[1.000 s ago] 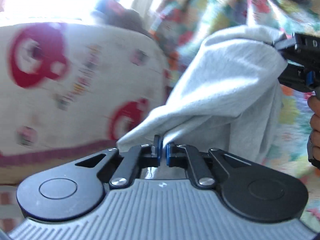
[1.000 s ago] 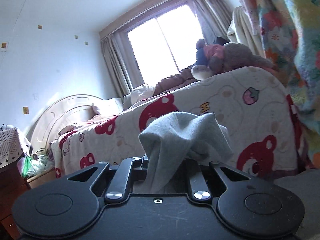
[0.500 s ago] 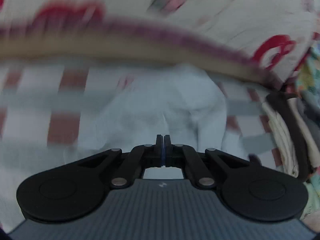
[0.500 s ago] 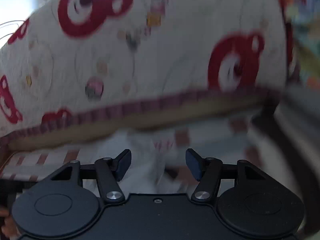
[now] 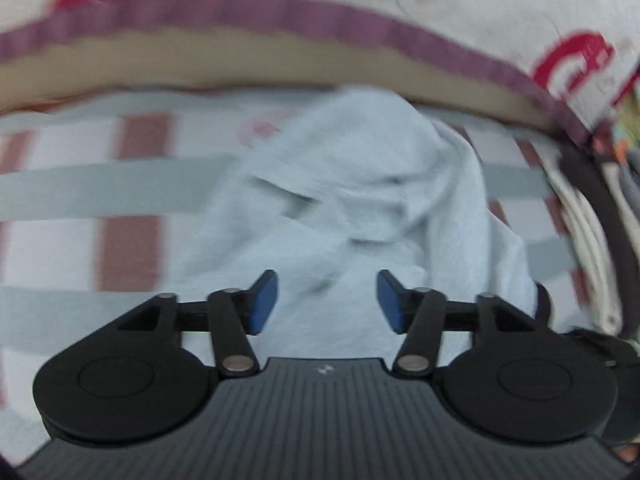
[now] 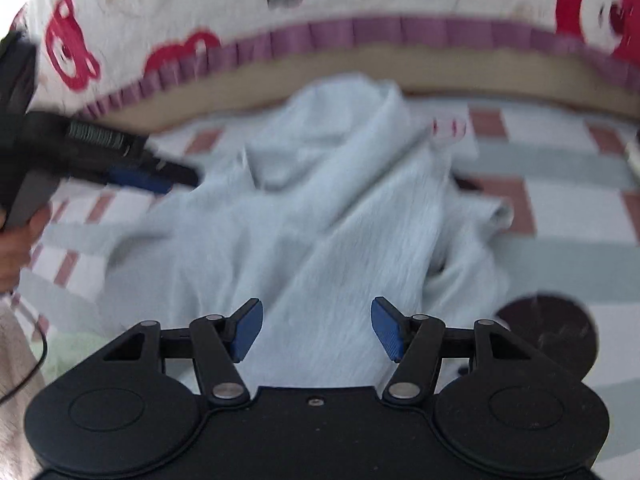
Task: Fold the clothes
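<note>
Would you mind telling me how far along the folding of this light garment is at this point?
Done: the pale blue garment lies on the checked mat beside the bed, resting there on its own. In hand: nothing; the left gripper and the right gripper are both open above it. Left: everything that counts, since the cloth is bunched and creased, not spread flat, with no neat fold visible.

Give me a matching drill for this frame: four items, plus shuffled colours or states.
1. left gripper
2. garment
3. checked mat
4. bedsheet frill

a. purple
b. pale blue, crumpled
c. open, holding nothing
d. red, grey and white

Pairs: 1-c, 2-b, 3-d, 4-a
</note>
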Available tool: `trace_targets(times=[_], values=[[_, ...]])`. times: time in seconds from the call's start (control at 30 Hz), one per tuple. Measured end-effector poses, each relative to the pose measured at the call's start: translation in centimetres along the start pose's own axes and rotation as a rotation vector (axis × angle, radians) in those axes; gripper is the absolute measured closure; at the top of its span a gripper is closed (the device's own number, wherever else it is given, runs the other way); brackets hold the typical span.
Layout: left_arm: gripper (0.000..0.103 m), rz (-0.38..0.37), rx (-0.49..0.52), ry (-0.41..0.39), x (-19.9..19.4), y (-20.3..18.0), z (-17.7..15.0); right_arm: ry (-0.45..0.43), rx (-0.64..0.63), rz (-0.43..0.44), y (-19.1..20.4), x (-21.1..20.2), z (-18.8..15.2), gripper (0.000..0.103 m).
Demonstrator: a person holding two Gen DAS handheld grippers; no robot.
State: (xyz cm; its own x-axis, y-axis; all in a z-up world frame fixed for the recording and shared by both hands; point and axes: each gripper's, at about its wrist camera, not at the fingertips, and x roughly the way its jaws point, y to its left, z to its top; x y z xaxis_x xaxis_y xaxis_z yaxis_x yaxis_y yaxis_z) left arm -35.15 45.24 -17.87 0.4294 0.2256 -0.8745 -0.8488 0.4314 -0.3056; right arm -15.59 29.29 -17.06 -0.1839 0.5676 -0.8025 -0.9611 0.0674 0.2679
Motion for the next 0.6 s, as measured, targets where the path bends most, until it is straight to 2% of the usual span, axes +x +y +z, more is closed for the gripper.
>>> trace_targets(times=[0.07, 0.17, 0.2, 0.23, 0.27, 0.3, 0.37, 0.4, 0.47, 0.5, 0.53, 0.57, 0.6], values=[[0.042, 0.035, 0.059, 0.023, 1.5, -0.7, 0.6, 0.028, 0.013, -0.048, -0.6, 0.7, -0.4, 0.038], [0.032, 0.173, 0.188, -0.02, 2.5, -2.0, 0.6, 0.026, 0.085, -0.038, -1.4, 0.4, -0.6, 0.037], [0.03, 0.203, 0.21, -0.032, 2.7, -2.2, 0.6, 0.035, 0.09, -0.038, -1.4, 0.4, -0.6, 0.037], [0.03, 0.208, 0.206, -0.035, 2.8, -2.0, 0.5, 0.053, 0.067, -0.049, -1.1, 0.5, -0.7, 0.042], [0.03, 0.202, 0.19, -0.035, 2.9, -1.8, 0.5, 0.069, 0.041, -0.061, -0.9, 0.7, -0.8, 0.081], [0.03, 0.196, 0.175, -0.034, 2.9, -1.6, 0.4, 0.07, 0.0, -0.085, -0.5, 0.9, -0.9, 0.101], [0.033, 0.191, 0.155, -0.06, 3.0, -1.1, 0.2, 0.07, -0.075, -0.129, 0.2, 1.1, -1.1, 0.102], [0.033, 0.197, 0.153, -0.069, 2.7, -0.9, 0.2, 0.049, -0.068, -0.126, 0.2, 0.9, -0.9, 0.102], [0.054, 0.208, 0.15, -0.088, 2.2, -0.7, 0.2, -0.012, -0.047, -0.124, 0.0, 0.1, -0.3, 0.102], [0.077, 0.214, 0.148, -0.097, 2.0, -0.5, 0.2, -0.055, -0.046, -0.135, -0.1, -0.7, 0.0, 0.102], [0.092, 0.219, 0.147, -0.107, 1.8, -0.4, 0.3, -0.094, -0.05, -0.132, -0.1, -1.6, 0.2, 0.102], [0.092, 0.225, 0.145, -0.116, 1.5, -0.2, 0.3, -0.129, -0.053, -0.123, -0.1, -2.4, 0.4, 0.101], [0.094, 0.231, 0.144, -0.126, 1.3, -0.1, 0.3, -0.131, -0.047, -0.071, 0.0, -2.8, 0.3, 0.101]])
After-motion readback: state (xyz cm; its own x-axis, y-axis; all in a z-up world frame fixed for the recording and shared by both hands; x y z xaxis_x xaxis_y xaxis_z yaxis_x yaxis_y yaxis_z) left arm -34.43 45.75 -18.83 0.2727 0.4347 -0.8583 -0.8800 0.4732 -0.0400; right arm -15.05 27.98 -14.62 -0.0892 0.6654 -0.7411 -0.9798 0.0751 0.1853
